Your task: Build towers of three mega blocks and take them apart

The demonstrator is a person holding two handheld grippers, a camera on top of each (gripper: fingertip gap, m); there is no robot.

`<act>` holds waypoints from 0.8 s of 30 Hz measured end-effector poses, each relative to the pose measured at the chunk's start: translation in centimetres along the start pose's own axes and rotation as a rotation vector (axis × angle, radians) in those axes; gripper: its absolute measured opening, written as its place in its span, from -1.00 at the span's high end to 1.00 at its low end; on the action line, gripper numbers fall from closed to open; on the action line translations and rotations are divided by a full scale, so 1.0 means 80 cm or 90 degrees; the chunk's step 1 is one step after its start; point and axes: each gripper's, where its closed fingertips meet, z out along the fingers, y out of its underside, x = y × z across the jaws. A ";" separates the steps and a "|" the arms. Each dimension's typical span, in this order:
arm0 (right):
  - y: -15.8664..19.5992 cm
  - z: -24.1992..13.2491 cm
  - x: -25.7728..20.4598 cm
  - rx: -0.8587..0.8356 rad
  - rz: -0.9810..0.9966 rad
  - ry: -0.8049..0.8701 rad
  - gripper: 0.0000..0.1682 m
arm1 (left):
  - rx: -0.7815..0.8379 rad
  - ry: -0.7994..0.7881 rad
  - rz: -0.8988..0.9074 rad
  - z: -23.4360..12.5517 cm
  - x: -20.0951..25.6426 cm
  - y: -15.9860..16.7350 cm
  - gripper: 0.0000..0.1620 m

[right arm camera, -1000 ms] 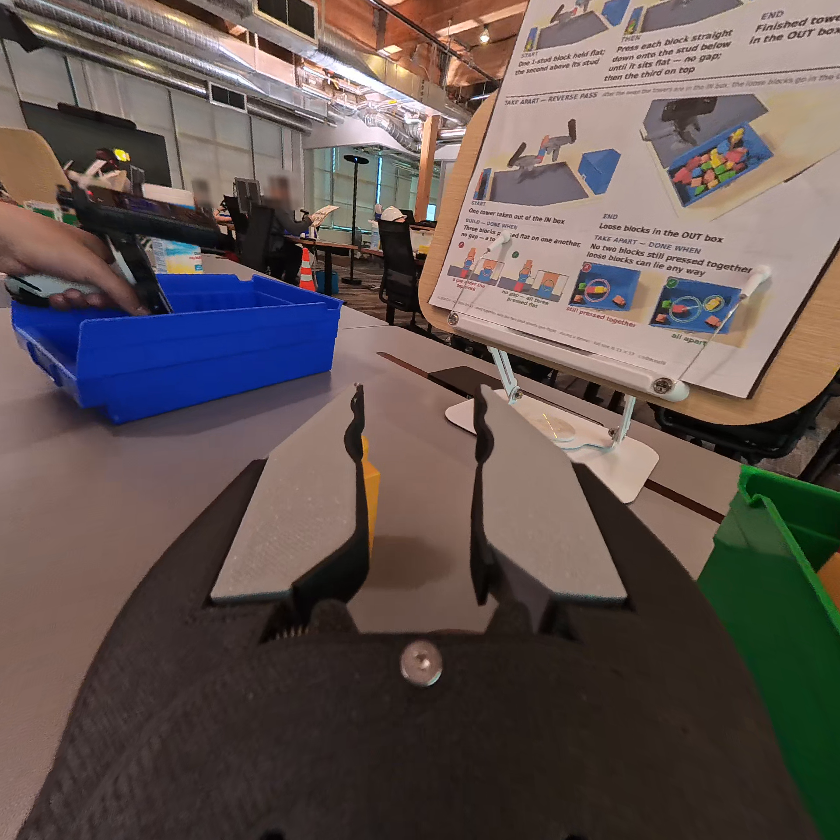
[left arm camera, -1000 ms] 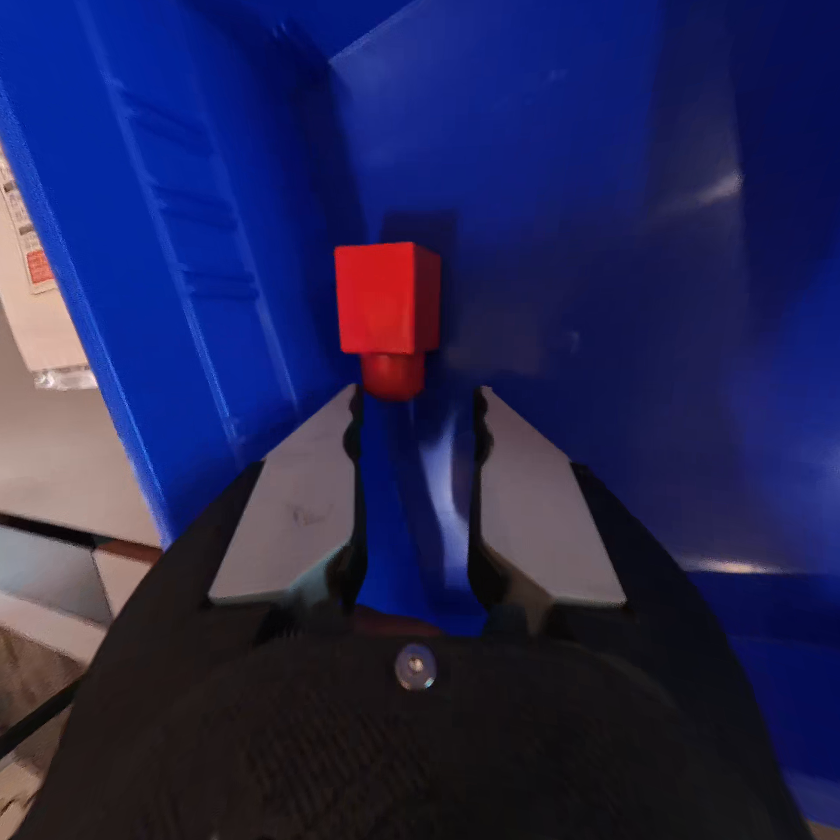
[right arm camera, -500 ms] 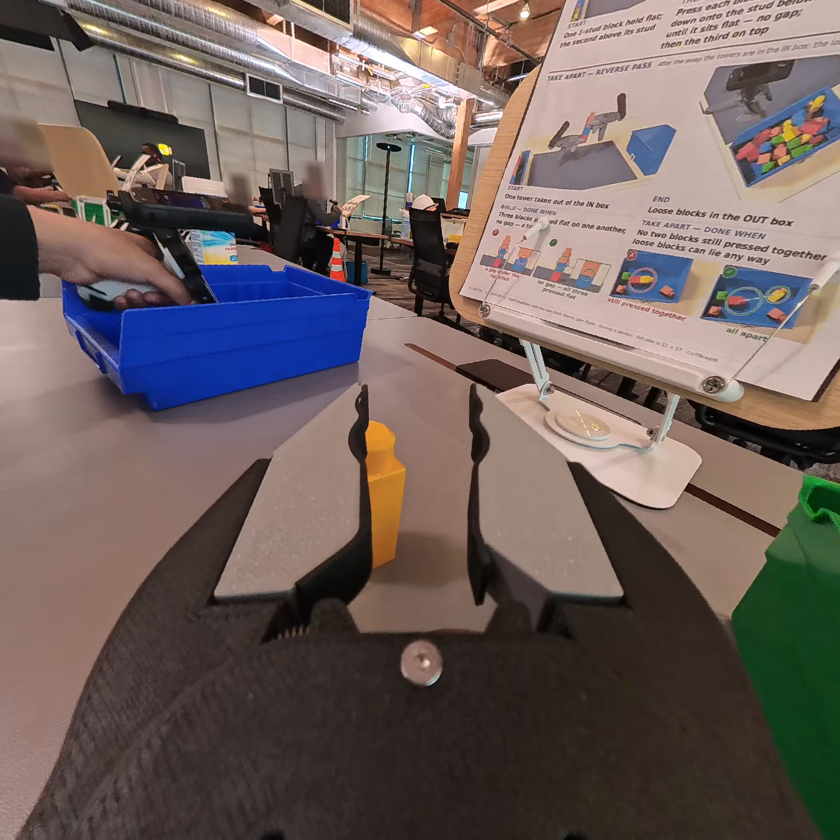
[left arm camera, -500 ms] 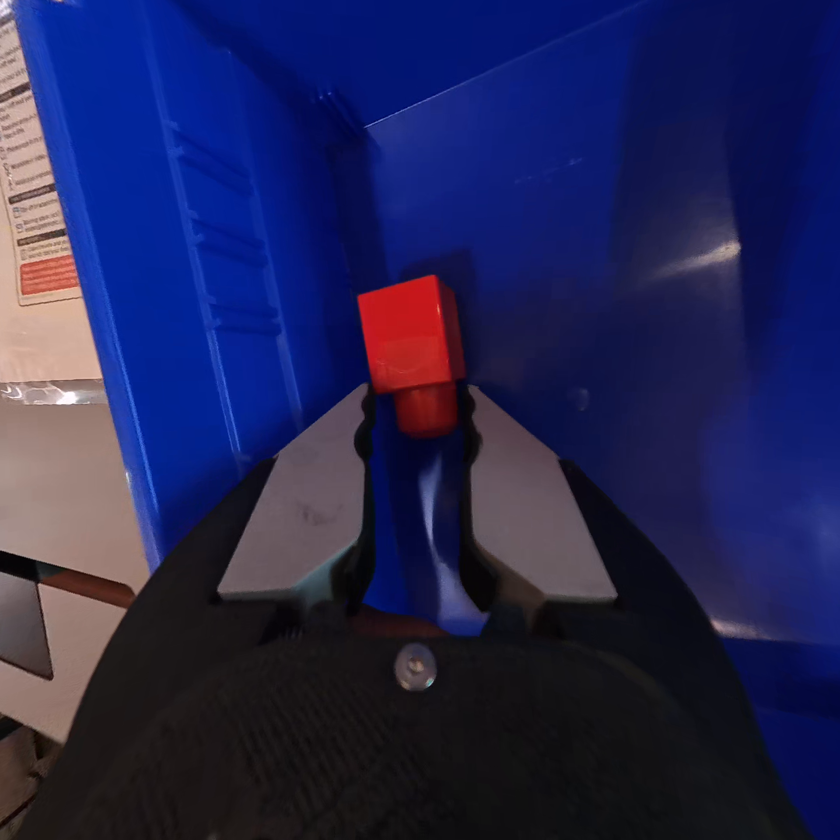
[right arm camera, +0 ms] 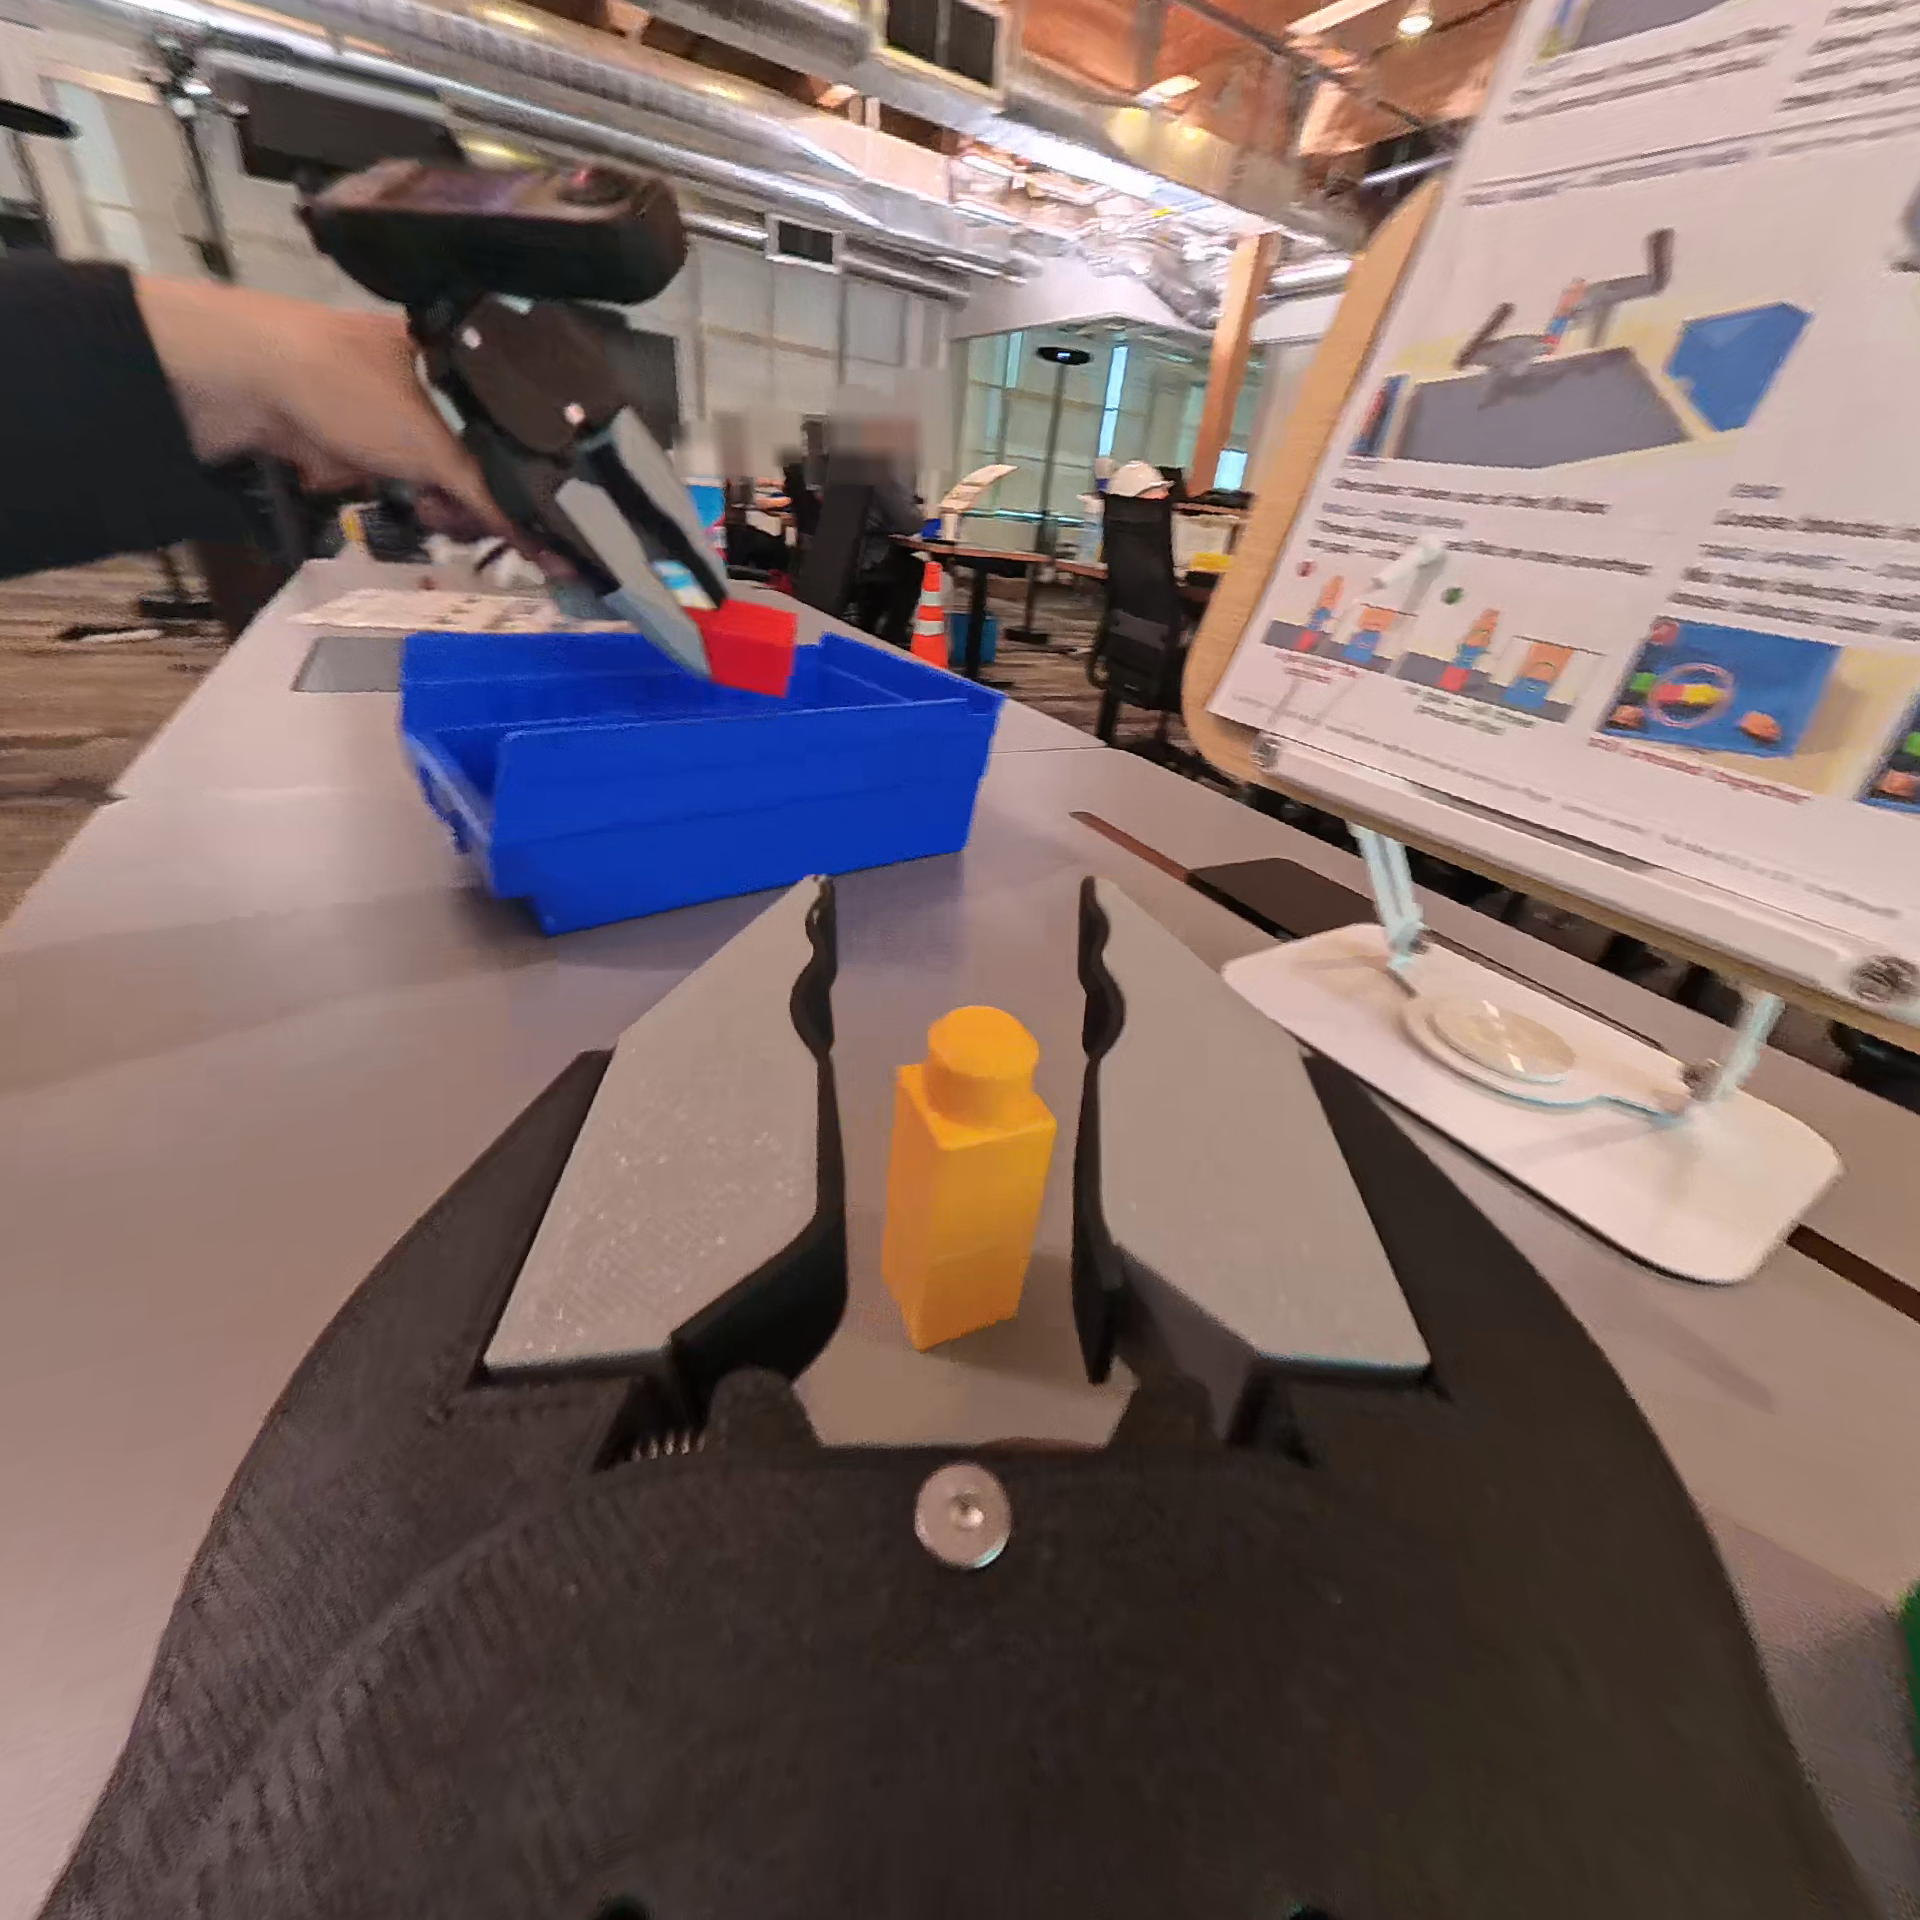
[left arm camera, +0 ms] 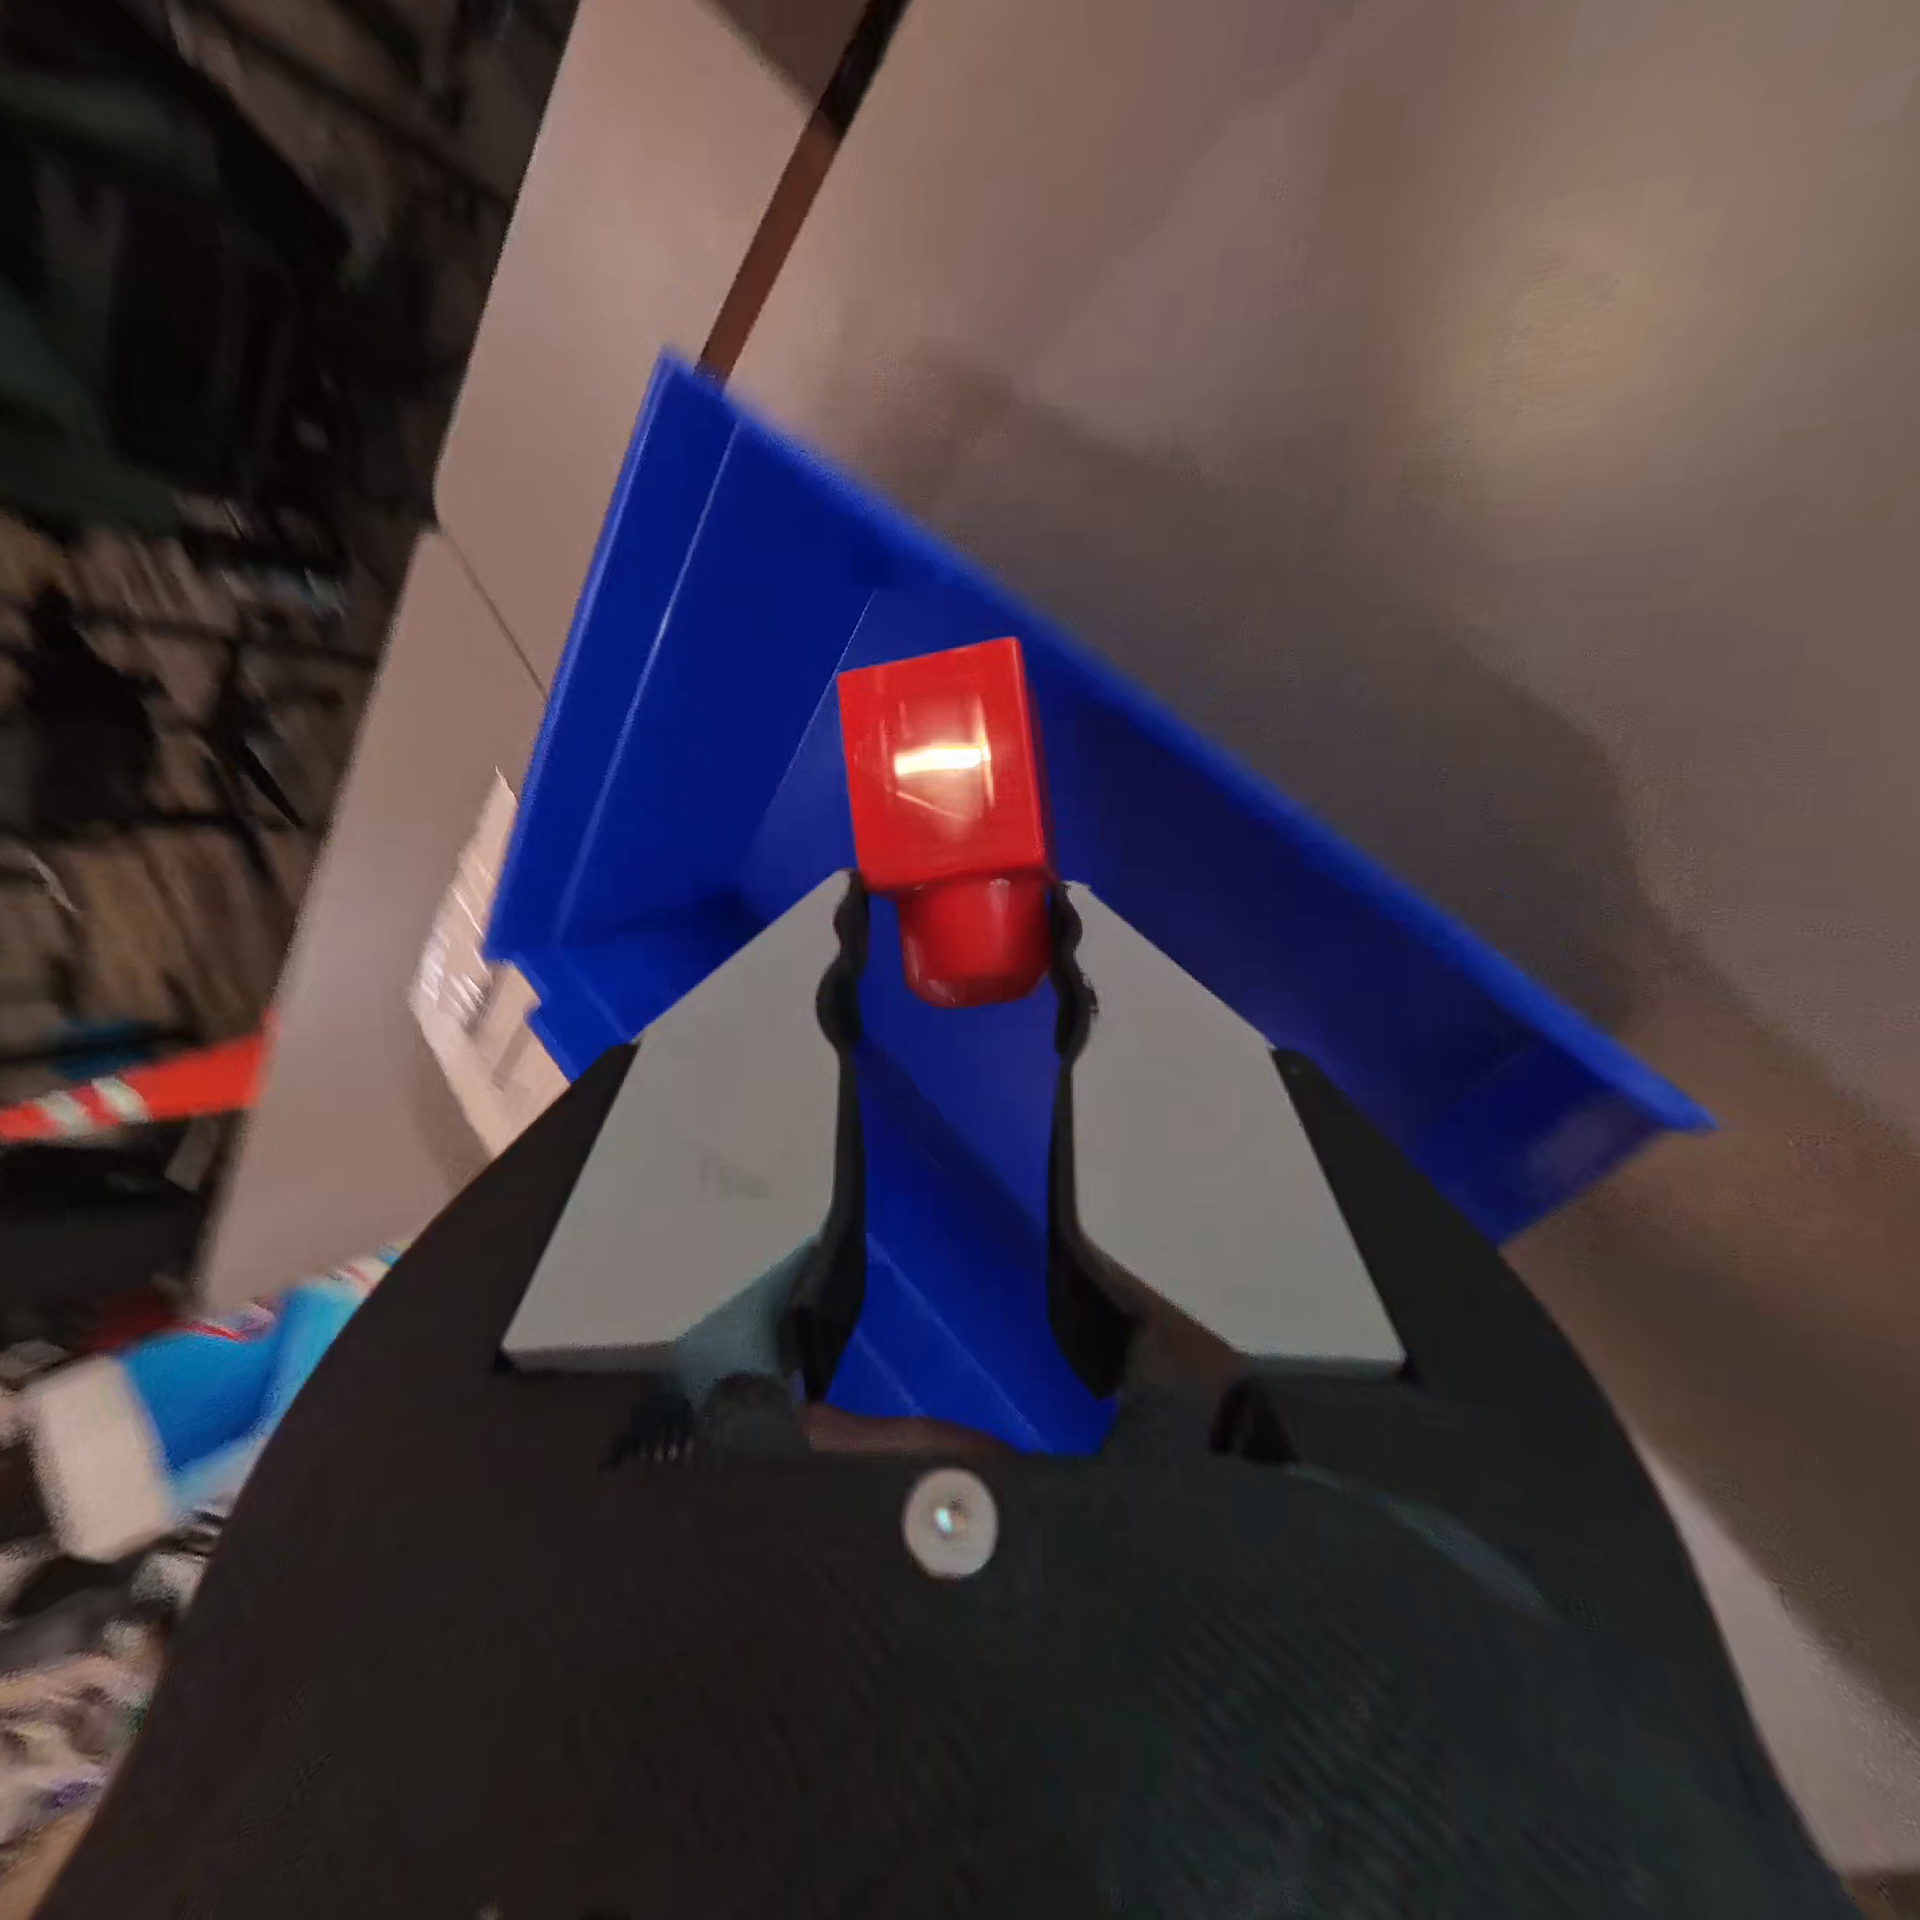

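Observation:
My left gripper point(left arm camera: 954, 914) is shut on the stud of a red block point(left arm camera: 940, 774) and holds it in the air above the blue bin point(left arm camera: 1195, 831). The right wrist view shows that gripper point(right arm camera: 686, 634) with the red block point(right arm camera: 750, 644) over the bin point(right arm camera: 717, 790). My right gripper point(right arm camera: 948, 914) is open, its fingers on either side of an orange two-block stack point(right arm camera: 966, 1174). The stack stands upright on the grey table point(right arm camera: 260, 1091), apart from both fingers.
An instruction board on a white stand point(right arm camera: 1527, 1122) is at the right. A corner of a green bin point(right arm camera: 1907, 1642) shows at the right edge. A person's hand and dark sleeve point(right arm camera: 156, 416) hold the left gripper. Chairs and an orange cone stand behind the table. Across from one pair of fingers to the other is roughly 30 cm. The orange two-block stack point(right arm camera: 966, 1174) is closer to my right gripper, around 8 cm from its tips; the left tips are 30 cm off.
My left gripper closed on the red block's stud and lifted it out of the blue bin. My right gripper moved so that the orange stack now stands between its open fingers.

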 end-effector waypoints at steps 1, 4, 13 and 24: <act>-0.002 0.002 -0.011 -0.003 -0.008 -0.023 0.48 | 0.009 -0.001 0.063 -0.015 0.016 -0.016 0.58; -0.006 0.007 -0.052 -0.020 -0.032 -0.105 0.49 | 0.072 0.055 0.242 -0.055 0.093 -0.064 0.58; 0.025 0.014 -0.148 -0.113 -0.109 -0.247 0.61 | 0.086 0.220 0.569 -0.076 0.276 -0.081 0.59; 0.097 0.029 -0.154 -0.270 -0.152 -0.243 0.60 | 0.136 0.282 0.566 -0.078 0.314 -0.112 0.60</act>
